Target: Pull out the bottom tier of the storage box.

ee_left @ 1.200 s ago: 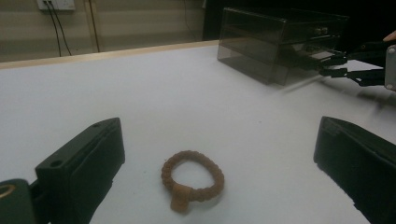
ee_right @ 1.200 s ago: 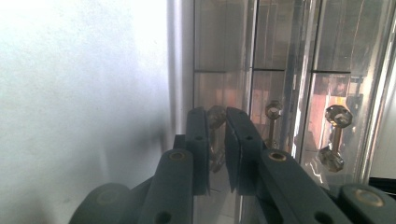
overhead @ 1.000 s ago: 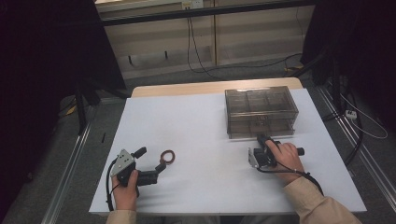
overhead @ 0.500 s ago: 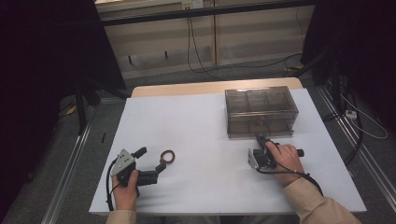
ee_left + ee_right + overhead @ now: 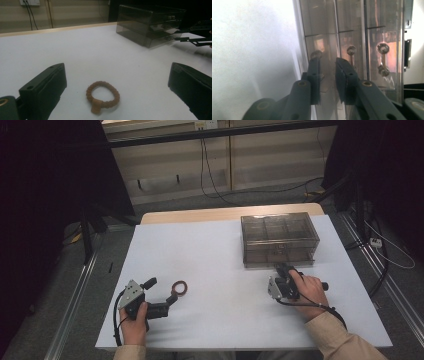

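Left gripper (image 5: 117,82) fingers spread wide, bead ring (image 5: 102,96) flat between; right gripper (image 5: 327,75) fingers nearly closed at drawer box (image 5: 352,37) handle (image 5: 316,54), gripping nothing.

A matt brown beaded ring (image 5: 102,96) lies on smooth white paper-like table cover (image 5: 220,255); the drawer box (image 5: 279,239) is glossy smoky plastic.
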`<state>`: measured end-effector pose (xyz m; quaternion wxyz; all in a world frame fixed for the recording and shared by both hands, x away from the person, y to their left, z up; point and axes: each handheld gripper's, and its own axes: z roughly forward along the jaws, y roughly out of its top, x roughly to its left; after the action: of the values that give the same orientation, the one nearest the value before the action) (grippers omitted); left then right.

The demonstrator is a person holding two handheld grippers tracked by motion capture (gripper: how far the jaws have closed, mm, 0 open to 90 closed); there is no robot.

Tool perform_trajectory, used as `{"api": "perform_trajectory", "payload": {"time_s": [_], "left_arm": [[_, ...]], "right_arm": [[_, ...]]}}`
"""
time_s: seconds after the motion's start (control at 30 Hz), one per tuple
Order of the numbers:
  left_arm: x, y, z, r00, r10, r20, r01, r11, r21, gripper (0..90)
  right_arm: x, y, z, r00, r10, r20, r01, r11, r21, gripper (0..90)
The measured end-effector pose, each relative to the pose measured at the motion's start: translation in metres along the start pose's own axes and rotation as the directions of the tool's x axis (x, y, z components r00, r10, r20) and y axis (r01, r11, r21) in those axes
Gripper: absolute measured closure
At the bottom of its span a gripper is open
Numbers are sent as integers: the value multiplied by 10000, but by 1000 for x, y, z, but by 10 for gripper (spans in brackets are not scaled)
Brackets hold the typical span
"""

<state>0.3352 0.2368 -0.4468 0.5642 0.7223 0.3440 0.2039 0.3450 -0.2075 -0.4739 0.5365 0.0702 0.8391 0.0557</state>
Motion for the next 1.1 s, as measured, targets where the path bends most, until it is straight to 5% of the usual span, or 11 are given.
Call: {"api": "perform_trajectory", "payload": {"time_s": [0.3,0.5,0.83,1.0,1.03,1.1], "left_arm": [[0,0,0,10000,-27,12,27,10000,-9,20],[0,0,-1,10000,-26,1,26,10000,-23,20],[0,1,-1,10000,-50,-20,50,10000,-47,20],[0,0,-1,10000,-58,-17,58,10000,-32,20],[0,0,-1,10000,-55,-16,55,10000,-28,20],[0,0,-1,10000,-61,-19,61,10000,-48,20]], "right_arm": [[-1,-6,-5,9921,1250,72,-1249,9921,-109,613],[-3,-10,-7,9750,2196,333,-2196,9756,-28,496],[-5,-13,-8,9145,4032,325,-4029,9151,-168,384],[-4,-14,-7,8630,5052,-48,-5052,8630,-103,340],[-4,-14,-7,8630,5052,-48,-5052,8630,-103,340],[-5,-14,-8,8499,5269,-41,-5269,8498,-150,335]]}}
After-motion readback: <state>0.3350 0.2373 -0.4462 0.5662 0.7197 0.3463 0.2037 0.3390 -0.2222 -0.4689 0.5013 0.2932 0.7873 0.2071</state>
